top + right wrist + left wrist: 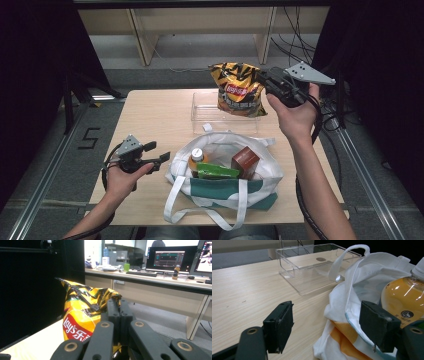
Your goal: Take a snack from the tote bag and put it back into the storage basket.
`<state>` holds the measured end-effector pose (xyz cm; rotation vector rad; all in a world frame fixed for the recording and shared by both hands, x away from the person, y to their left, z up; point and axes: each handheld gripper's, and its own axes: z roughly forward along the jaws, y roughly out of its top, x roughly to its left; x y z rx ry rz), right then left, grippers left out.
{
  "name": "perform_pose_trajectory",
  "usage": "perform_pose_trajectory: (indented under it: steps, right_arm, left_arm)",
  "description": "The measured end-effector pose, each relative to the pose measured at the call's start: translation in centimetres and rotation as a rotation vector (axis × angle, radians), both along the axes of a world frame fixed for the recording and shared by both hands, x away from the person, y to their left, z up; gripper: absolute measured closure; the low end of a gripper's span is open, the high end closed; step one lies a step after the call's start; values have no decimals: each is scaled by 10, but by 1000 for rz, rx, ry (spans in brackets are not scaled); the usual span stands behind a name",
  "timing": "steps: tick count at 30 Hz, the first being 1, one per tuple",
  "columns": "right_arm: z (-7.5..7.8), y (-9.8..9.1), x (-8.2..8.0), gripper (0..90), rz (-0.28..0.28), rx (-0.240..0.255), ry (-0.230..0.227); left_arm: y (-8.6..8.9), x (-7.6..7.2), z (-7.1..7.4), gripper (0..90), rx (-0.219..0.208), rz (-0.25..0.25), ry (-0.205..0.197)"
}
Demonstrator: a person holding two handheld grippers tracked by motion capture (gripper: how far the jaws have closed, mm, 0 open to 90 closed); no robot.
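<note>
Work: emptying the tote bag into the clear tray.
Right gripper: jaws clamped on the top edge of the chip bag, held above the tray at 12 o'clock from the tote bag.
Left gripper: jaws apart, holding nothing, at 9 o'clock of the tote bag.
Done: chip bag is out.
Left: I judge it must be set down; juice bottle, green pack and brown box are in the tote bag.
</note>
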<state>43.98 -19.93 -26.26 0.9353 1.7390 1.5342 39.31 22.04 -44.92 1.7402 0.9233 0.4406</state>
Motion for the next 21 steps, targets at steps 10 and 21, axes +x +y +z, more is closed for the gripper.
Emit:
perform_pose_trajectory:
  steps: [10,21]
  right_arm:
    - [-1,1,9,900,-13,-1,11]
    - [-1,-2,22,900,-37,6,3]
  left_arm:
    - [0,-1,0,267,-4,3,3]
    - [1,0,0,266,-2,-5,-5]
